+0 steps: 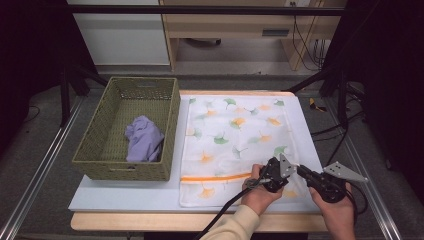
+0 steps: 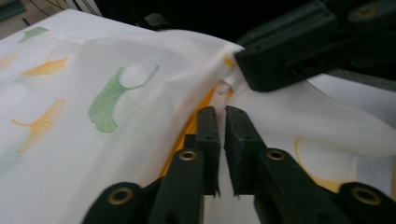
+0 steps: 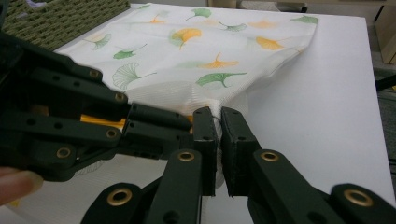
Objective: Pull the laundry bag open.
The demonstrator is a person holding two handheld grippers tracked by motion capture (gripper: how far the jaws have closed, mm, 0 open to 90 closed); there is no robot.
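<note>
The mesh laundry bag, white with green and orange ginkgo leaves, lies flat on the white table, its long axis running away from the person, and an orange zipper band crosses it near the near edge. Both grippers meet at the right end of this band, just beside each other. The left gripper has its jaws almost closed, and in the left gripper view they pinch a raised fold of the mesh right at the orange zipper. The right gripper comes from the right side; its jaws are also nearly closed, and in the right gripper view they hold a small ridge of cloth at the bag's near right edge. So the cloth is already inside both pairs of jaws, and the rest of the bag extends away from them toward the far side and to the left. I judge that the coming move depends on the zipper line, which runs leftward from the jaws. The woven basket stands to the left of the bag, just beside it, with a lilac garment inside. Nothing stands between the grippers and the basket except the bag itself.
</note>
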